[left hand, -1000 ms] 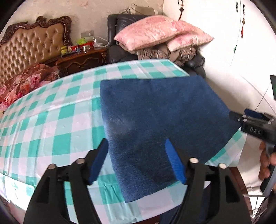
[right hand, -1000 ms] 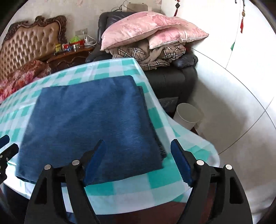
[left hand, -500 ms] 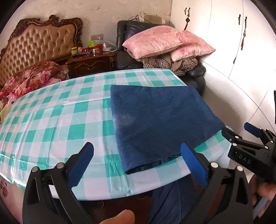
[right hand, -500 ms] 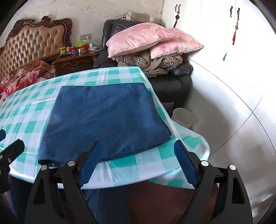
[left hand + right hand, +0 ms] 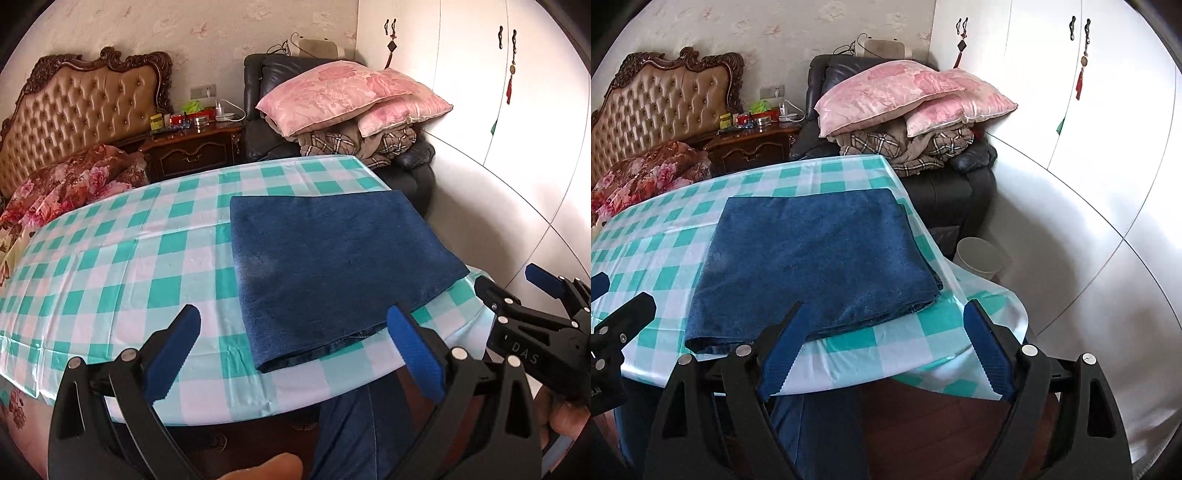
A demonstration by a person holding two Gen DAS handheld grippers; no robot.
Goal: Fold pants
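The blue pants (image 5: 332, 258) lie folded into a flat rectangle on the right part of the table with the teal-and-white checked cloth (image 5: 110, 258). My left gripper (image 5: 291, 317) hovers open in front of the table's near edge, with nothing held between its blue pads. In the right wrist view the same pants (image 5: 820, 258) reach close to the right edge of the cloth (image 5: 657, 240). My right gripper (image 5: 884, 308) is open as well, back from the near edge and apart from the fabric. Each gripper shows in the other's view: right gripper (image 5: 506, 280), left gripper (image 5: 622, 291).
Behind the table stand a bed with a tufted headboard (image 5: 81, 110), a dark nightstand (image 5: 192, 147) and a black armchair piled with pink pillows (image 5: 343, 96). A white bin (image 5: 979, 258) sits on the floor right of the table. White wardrobe doors (image 5: 1108, 110) line the right wall.
Both grippers drew back and upward, away from the pants, and their jaws spread wider. The folded pants stayed flat on the cloth.
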